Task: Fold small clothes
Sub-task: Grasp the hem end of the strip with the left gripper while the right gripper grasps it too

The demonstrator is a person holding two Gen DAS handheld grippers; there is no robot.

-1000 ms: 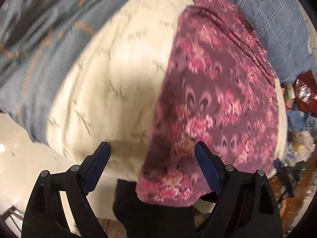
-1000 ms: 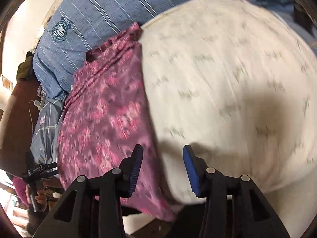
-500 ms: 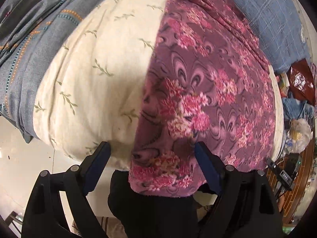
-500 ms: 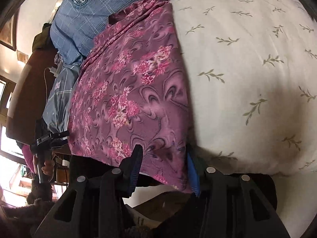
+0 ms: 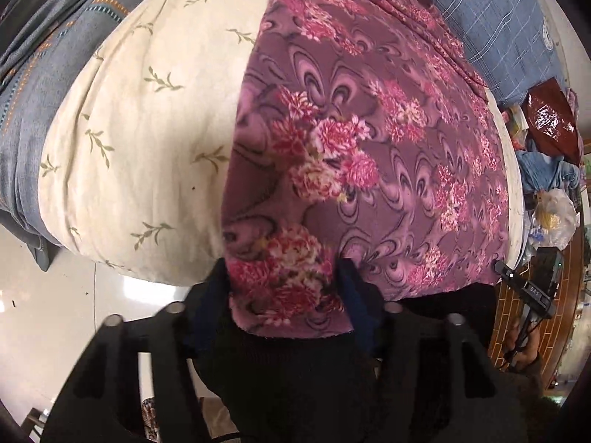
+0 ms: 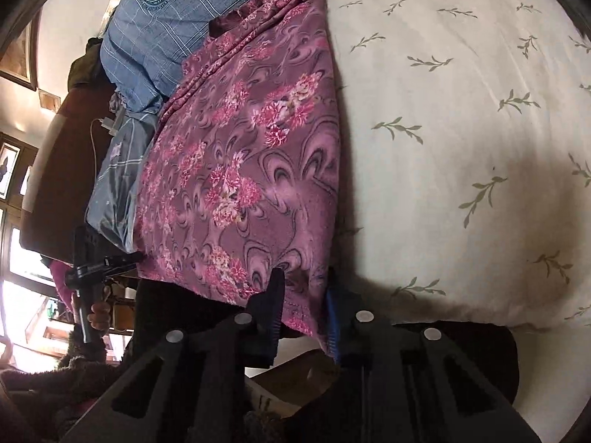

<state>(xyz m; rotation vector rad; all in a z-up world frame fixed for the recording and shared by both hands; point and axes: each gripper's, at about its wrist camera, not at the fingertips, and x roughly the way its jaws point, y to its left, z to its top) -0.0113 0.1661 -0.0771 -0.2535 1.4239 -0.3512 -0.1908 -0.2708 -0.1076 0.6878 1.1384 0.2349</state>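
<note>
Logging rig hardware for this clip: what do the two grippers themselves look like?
Both match: the left gripper and right gripper have matte black angular bodies with cut-out openings, round silver bolt heads, and blue pads on the fingers. No cables, markings or sleeves are visible.

Home bedroom: leaf-print bedsheet (image 6: 461, 118), blue pillow (image 6: 177, 18), framed pictures (image 6: 18, 55).

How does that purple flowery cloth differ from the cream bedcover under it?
The purple cloth is dark and crowded with pink blossoms; the cream bedcover is pale with sparse green sprigs. The cloth is a narrow strip on top, its near edge pinched by the left tool and right tool; the bedcover spreads wide, ungripped. Both carry plant prints.
</note>
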